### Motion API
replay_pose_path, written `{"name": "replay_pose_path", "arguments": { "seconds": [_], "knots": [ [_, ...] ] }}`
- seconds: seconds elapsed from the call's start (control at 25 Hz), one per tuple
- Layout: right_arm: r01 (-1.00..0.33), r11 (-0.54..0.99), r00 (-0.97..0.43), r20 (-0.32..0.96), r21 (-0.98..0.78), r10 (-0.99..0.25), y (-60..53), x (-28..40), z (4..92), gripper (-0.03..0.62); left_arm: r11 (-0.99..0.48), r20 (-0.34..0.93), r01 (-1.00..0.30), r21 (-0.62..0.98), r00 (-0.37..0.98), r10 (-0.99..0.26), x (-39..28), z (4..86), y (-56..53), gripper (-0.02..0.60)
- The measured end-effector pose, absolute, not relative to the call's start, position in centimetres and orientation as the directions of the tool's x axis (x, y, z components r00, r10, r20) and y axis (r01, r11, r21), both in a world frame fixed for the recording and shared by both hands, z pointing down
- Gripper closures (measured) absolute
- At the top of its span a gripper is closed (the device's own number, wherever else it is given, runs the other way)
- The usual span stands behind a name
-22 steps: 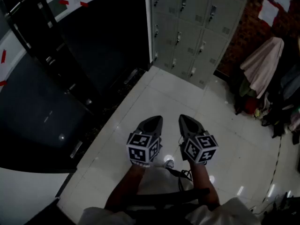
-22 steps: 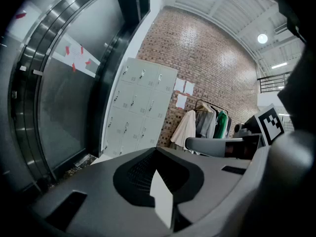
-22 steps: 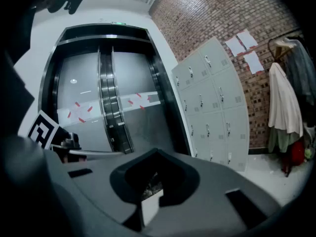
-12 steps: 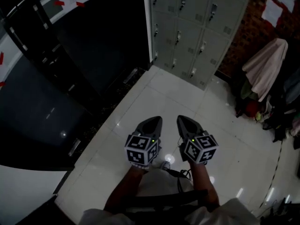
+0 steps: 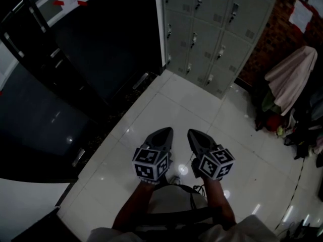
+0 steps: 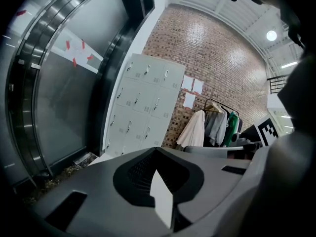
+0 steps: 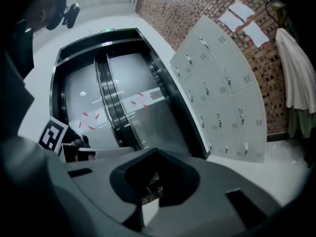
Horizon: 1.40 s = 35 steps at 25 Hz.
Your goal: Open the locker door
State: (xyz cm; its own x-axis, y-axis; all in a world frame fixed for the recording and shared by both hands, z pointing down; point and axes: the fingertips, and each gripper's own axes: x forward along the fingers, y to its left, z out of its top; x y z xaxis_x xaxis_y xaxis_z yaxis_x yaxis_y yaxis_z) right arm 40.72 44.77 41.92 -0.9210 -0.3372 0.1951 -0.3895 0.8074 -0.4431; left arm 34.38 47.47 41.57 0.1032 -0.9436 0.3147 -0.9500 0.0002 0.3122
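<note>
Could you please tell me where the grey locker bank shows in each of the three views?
Head view: locker bank at the top, right of centre.
Left gripper view: left of centre, upright.
Right gripper view: right of centre, leaning.
Shared landmark: the pale garment hanging to the right of the lockers.

The locker bank (image 5: 212,29) is set at the far side of the floor (image 5: 166,100), adjoined on the left by a glass wall (image 5: 75,49) and on the right by a brick wall (image 5: 260,49). A hung garment (image 5: 295,74) is placed right of the lockers. The left gripper (image 5: 162,132) and right gripper (image 5: 194,134) are held side by side above the floor, well apart from the lockers.
</note>
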Motion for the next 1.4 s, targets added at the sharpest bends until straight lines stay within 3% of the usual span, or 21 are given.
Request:
{"name": "replay_pose_path", "arguments": {
  "seconds": [0.52, 1.0, 1.4],
  "knots": [
    [-0.404, 0.818, -0.914, 0.222, -0.41, -0.34, 31.8, 30.7, 42.8, 0.579, -0.006, 0.337, -0.945, 0.327, 0.123, -0.933, 24.2, 43.6, 33.4, 0.588],
    [-0.403, 0.821, -0.913, 0.243, -0.405, -0.328, 20.6, 17.2, 42.7, 0.579, 0.008, 0.355, -0.941, 0.338, 0.12, -0.927, 11.2, 43.9, 22.9, 0.588],
    [-0.451, 0.801, -0.892, 0.224, -0.395, -0.392, 13.4, 10.8, 41.8, 0.579, 0.008, 0.362, -0.937, 0.35, 0.128, -0.923, 3.4, 44.1, 17.1, 0.588]
  ]
}}
